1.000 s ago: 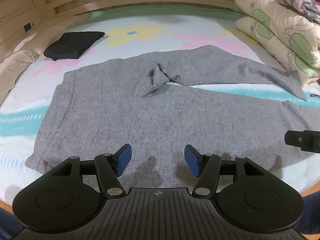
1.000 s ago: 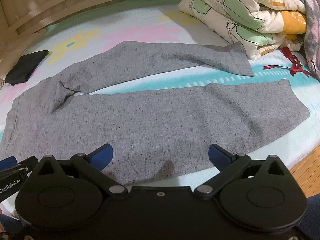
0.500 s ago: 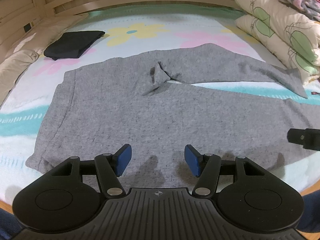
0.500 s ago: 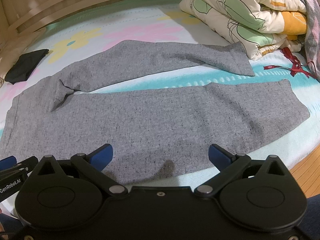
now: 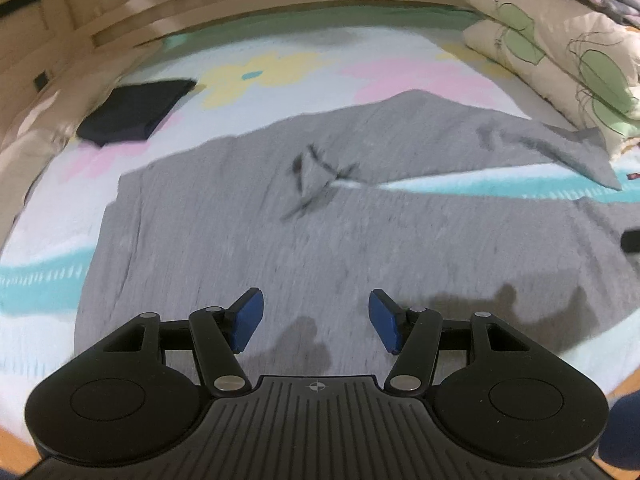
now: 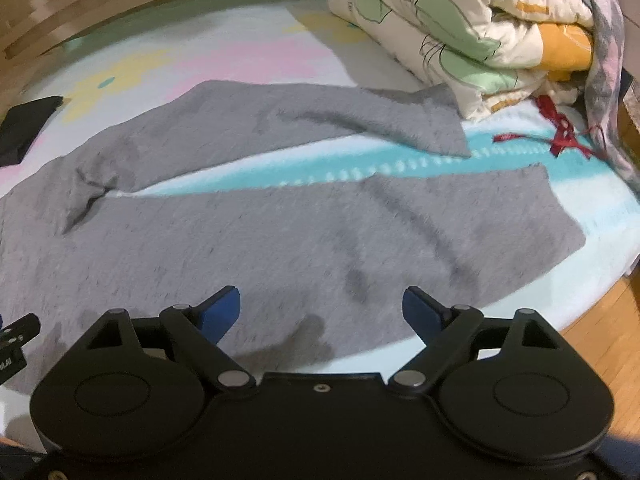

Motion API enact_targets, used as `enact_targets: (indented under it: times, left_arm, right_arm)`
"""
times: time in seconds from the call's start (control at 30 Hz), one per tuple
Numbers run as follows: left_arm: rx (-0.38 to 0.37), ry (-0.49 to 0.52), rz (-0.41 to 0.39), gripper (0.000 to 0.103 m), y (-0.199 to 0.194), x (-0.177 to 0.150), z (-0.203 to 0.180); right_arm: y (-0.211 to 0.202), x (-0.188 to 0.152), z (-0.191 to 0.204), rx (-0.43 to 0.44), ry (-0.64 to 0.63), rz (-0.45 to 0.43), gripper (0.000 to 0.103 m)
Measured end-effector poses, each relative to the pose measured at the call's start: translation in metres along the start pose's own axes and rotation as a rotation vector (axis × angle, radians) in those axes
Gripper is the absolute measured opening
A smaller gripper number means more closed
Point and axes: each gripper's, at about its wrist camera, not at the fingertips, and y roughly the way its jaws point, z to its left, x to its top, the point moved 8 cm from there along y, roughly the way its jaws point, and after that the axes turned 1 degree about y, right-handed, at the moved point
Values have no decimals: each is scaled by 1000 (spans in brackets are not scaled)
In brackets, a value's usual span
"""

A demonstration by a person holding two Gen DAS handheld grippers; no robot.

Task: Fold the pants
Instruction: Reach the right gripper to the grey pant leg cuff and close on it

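On the bed, across the floral sheet [image 5: 280, 56], the grey sweatpants [image 5: 260, 248] lie flat and unfolded, waistband to your left and both legs running to your right. The far leg [image 6: 320, 120] angles away toward the stacked quilts [image 6: 460, 28], the near leg [image 6: 360, 232] lies along the front edge of the mattress, and a strip of teal sheet shows between them. A small pucker of cloth marks the crotch [image 5: 316, 176]. Your left gripper [image 5: 316, 320] hovers over the seat area near the front hem, blue pads [image 5: 248, 316] set moderately apart and holding nothing. Your right gripper [image 6: 320, 312] hovers over the near leg, its jaws spread wider, also empty. Both views are motion-blurred, so whether either pad touches the cloth cannot be told. No fold is yet made; the step in hand appears to be the approach for the first lengthwise fold, one leg onto the other. The next move likely calls for lowering both grippers to the front edge of the near leg, pinching a single layer at each point, then lifting together and carrying that edge over to the far leg. Keep the folded black garment [image 5: 136, 112] and the red ribbon [image 6: 560, 136] out of the path.
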Motion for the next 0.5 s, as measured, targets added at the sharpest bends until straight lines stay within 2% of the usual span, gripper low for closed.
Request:
enact_targets:
  times: [0.27,0.4,0.5]
  left_arm:
    - [-39,80,-59,57,21,59,-20]
    - [-25,99,-52,57,46,59,-22]
    - [-37,79,10,56,69,45,-20]
  right_arm:
    - [29,87,-24,-28,30,6,89]
    - [66,132,-34,-31,108,35,89]
    - [103,158,-40,-5,226,80,89]
